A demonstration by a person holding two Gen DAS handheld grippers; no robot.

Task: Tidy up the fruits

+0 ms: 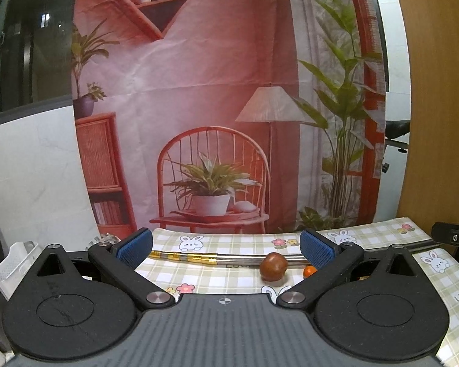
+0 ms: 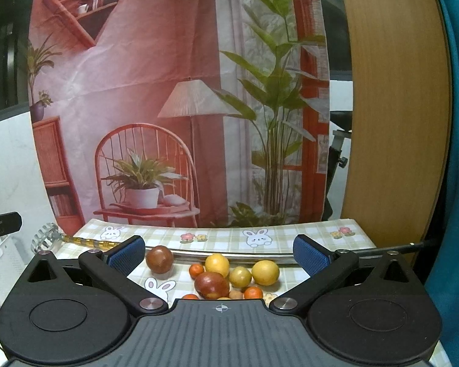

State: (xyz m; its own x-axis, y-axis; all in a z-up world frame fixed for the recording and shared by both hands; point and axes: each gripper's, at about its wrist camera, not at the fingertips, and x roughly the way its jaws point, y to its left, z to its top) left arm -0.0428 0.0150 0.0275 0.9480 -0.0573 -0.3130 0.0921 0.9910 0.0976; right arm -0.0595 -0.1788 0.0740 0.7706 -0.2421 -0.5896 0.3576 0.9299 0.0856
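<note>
- The left gripper [image 1: 225, 249] was spread wide above the desk [image 1: 217, 278], with nothing between its blue pads [image 1: 134, 249].
- The right gripper [image 2: 218, 252] was likewise released and empty, hovering over a heap of fruit.
- A metal rod [image 2: 229, 257] lay across the checked bunny cloth, and I took it as my landmark.
- Just on the near side of the rod, apart from the others, sat a round brown fruit [image 2: 159, 259].
- Further along the rod a yellow fruit [image 2: 217, 264] lay just beside it, with a bigger yellow fruit [image 2: 265, 272] and a yellow-green one [image 2: 240, 276] close by.
- A small orange fruit [image 2: 196, 270] sat near the rod; nearer than these lay a reddish-brown fruit [image 2: 211, 285] and another small orange one [image 2: 253, 293].
- At the rod's left end, a white basket [image 1: 14, 264] stood beyond the desk edge.
</note>
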